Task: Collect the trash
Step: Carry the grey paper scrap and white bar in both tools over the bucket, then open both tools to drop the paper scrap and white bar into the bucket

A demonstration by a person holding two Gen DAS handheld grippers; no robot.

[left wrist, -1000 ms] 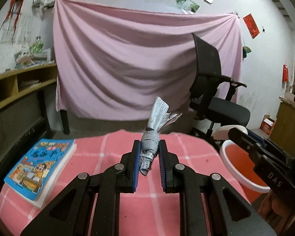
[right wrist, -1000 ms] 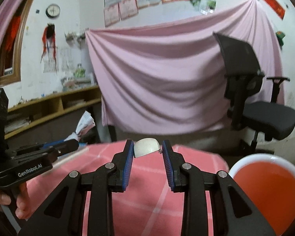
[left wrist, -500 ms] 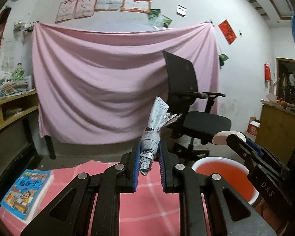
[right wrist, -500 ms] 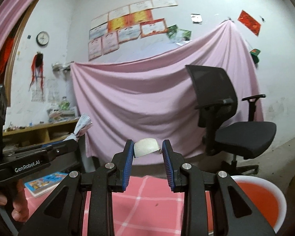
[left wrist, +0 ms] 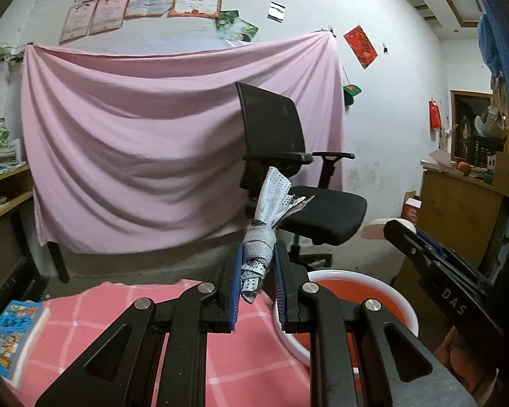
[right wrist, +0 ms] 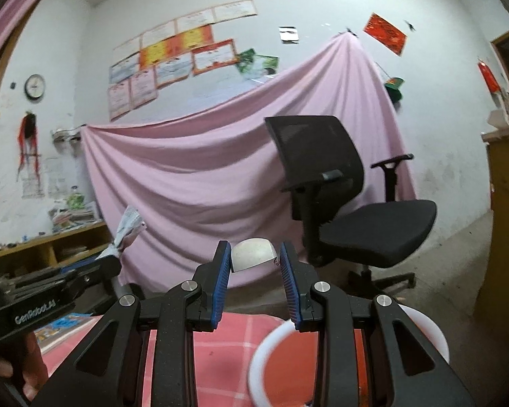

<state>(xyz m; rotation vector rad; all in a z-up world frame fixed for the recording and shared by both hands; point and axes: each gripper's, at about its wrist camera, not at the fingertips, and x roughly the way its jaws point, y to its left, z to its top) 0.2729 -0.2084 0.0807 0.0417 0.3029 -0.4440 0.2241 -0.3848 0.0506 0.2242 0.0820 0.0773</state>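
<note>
The left gripper clamps a crumpled dotted white wrapper upright; the right gripper pinches a pale curved shell-like scrap. An orange white-rimmed bin sits just below-right.

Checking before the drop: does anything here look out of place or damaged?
Nothing stands out. The left gripper holds a crumpled wrapper, the right gripper a white scrap, near the orange bin.

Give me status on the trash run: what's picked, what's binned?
Picked: left gripper is shut on a crumpled wrapper; right gripper is shut on a white shell-like scrap. Both are held near the red bin. Nothing dropped in yet; release is left. The bin's contents cannot be told.
</note>
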